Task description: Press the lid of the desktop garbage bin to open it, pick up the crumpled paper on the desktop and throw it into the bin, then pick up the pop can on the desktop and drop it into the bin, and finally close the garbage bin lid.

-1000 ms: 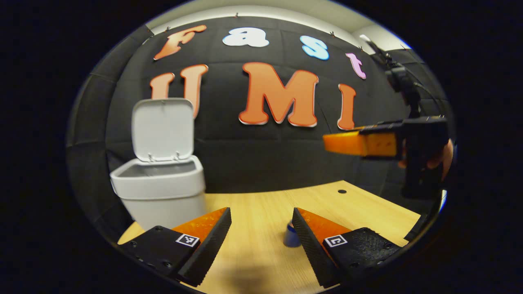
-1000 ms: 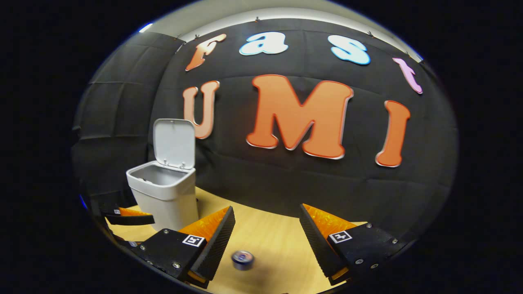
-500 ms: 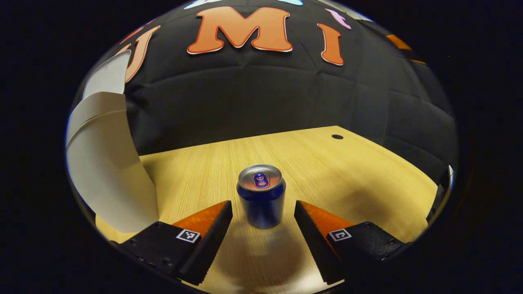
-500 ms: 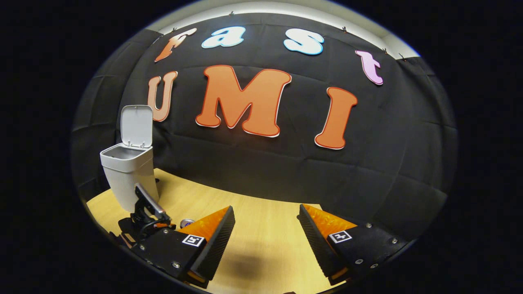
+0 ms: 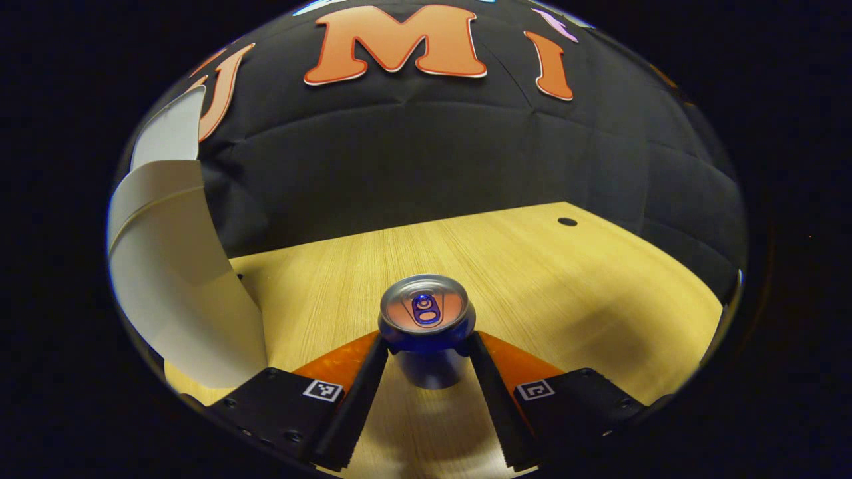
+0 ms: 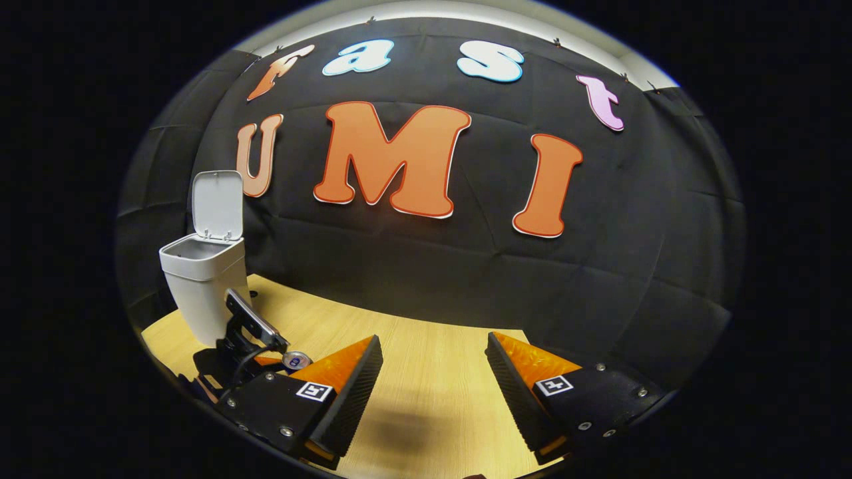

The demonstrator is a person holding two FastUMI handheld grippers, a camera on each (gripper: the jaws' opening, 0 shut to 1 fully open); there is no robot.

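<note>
Left gripper view: the left tool [image 5: 426, 349] is seen clenched on the pop can [image 5: 426, 318], both fingers pressed to its sides, the can upright on the worktop [image 5: 532, 266]. Whether it is lifted cannot be told. The bin [image 5: 173, 266] is cut off at the left edge.

Right gripper view: the right tool [image 6: 432, 379] is held released and empty above the worktop. The bin's lid [image 6: 217, 205] stands open. Opening is judged done; the paper's whereabouts cannot be told. Dropping the can and closing remain.
</note>
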